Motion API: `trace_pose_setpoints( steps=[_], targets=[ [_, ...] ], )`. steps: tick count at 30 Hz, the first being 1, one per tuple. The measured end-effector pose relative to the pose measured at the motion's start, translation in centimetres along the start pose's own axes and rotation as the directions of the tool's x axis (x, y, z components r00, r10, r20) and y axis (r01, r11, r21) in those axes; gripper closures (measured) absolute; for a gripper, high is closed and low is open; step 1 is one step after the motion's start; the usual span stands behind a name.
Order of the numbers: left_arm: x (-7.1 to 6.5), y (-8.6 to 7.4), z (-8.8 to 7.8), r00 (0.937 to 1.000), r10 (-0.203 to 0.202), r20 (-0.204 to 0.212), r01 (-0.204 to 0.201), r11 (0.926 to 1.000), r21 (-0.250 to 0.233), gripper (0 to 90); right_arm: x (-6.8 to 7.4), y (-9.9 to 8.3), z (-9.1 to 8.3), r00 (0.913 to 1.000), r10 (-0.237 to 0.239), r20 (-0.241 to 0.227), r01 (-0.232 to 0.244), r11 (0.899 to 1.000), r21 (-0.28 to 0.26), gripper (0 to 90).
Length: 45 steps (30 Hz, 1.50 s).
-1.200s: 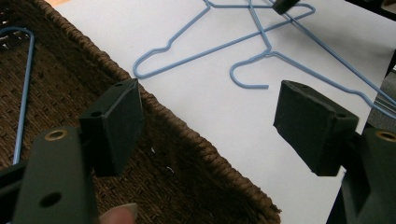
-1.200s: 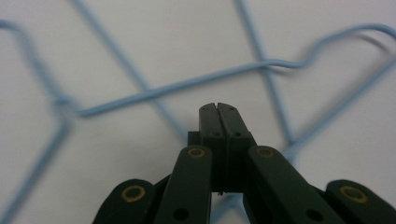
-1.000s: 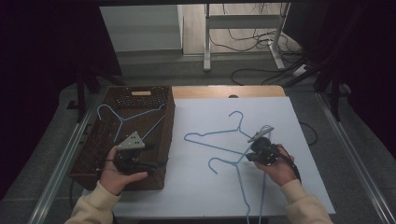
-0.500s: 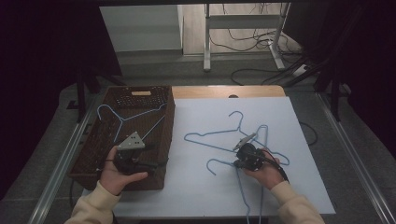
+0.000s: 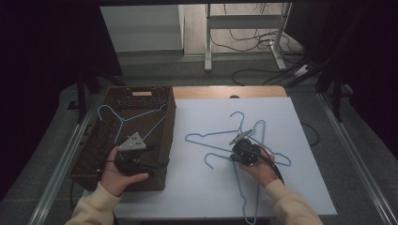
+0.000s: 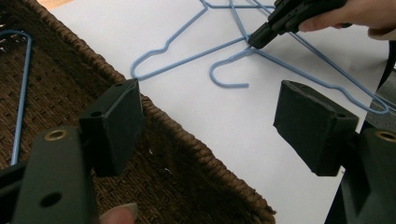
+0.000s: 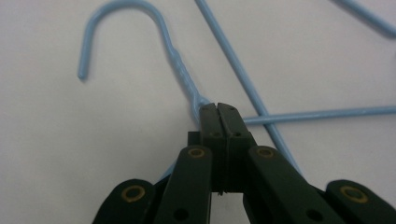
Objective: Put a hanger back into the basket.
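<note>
Two blue hangers lie crossed on the white sheet, right gripper (image 7: 218, 109) pinched shut on the nearer hanger (image 7: 180, 70) just below its hook, while the left gripper (image 6: 210, 121) sits wide open over the wicker basket (image 6: 187, 163) edge.

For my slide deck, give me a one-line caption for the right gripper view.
Right gripper shut on a blue wire hanger just below its hook, on the white table sheet.

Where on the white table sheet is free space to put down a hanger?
The white sheet is bare between the brown wicker basket and the two crossed light-blue wire hangers, also along its near edge. The right middle is crowded by these hangers.
</note>
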<state>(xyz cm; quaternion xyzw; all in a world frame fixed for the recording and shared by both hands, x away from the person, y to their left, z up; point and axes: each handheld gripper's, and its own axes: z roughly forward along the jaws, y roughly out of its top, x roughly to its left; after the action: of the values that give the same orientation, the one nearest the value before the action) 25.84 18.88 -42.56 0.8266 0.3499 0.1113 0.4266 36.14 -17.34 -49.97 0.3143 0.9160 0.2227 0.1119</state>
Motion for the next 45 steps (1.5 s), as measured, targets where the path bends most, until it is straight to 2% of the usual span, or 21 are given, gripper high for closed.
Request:
trace_pose_setpoints(
  steps=[5, 8, 10, 17, 24, 27, 35, 41, 45],
  targets=[
    [0.0, 0.0, 0.1, 1.0, 0.001, 0.002, -0.001, 1.0, 0.001, 23.7, -0.1, 1.3, -0.4, 0.9975, -0.055, -0.044, 0.054, 0.998, -0.028, 73.1],
    [-0.1, 0.0, 0.1, 1.0, 0.003, 0.003, -0.003, 1.0, 0.001, 23.7, 0.0, 2.2, 0.3, 0.9939, -0.085, -0.069, 0.085, 0.996, -0.004, 66.0],
    [-0.1, 0.0, 0.1, 1.0, 0.002, 0.002, -0.002, 1.0, 0.001, 23.6, 0.1, 2.6, 0.8, 0.992, -0.102, -0.073, 0.104, 0.994, 0.018, 64.3],
    [0.0, 0.0, 0.0, 1.0, 0.001, 0.002, -0.001, 1.0, -0.001, 23.7, -0.2, 3.4, 2.0, 0.9841, -0.153, -0.091, 0.16, 0.984, 0.083, 68.3],
    [-0.1, 0.0, 0.0, 1.0, 0.003, 0.002, -0.003, 1.0, -0.001, 23.6, -0.4, 3.6, 2.1, 0.9763, -0.161, -0.145, 0.176, 0.98, 0.094, 81.1],
    [-0.2, 0.0, 0.1, 1.0, 0.003, 0.002, -0.003, 1.0, 0.0, 23.7, -0.3, 3.6, 2.1, 0.9749, -0.171, -0.143, 0.185, 0.978, 0.095, 83.8],
    [-0.1, 0.0, 0.1, 1.0, 0.003, 0.002, -0.003, 1.0, 0.0, 23.7, -0.6, 3.4, 1.4, 0.9842, -0.136, -0.113, 0.144, 0.988, 0.062, 86.1],
    [-0.6, 0.2, 0.2, 0.9999, 0.013, 0.009, -0.013, 0.9999, -0.005, 23.8, -0.9, 3.2, -0.5, 0.9953, -0.065, -0.072, 0.064, 0.998, -0.015, 86.1],
    [-1.4, 0.7, 0.8, 0.9992, 0.021, 0.034, -0.02, 0.9998, -0.004, 23.8, -1.1, 3.0, -1.9, 0.9985, -0.008, -0.054, 0.004, 0.997, -0.08, 86.0]
  ],
)
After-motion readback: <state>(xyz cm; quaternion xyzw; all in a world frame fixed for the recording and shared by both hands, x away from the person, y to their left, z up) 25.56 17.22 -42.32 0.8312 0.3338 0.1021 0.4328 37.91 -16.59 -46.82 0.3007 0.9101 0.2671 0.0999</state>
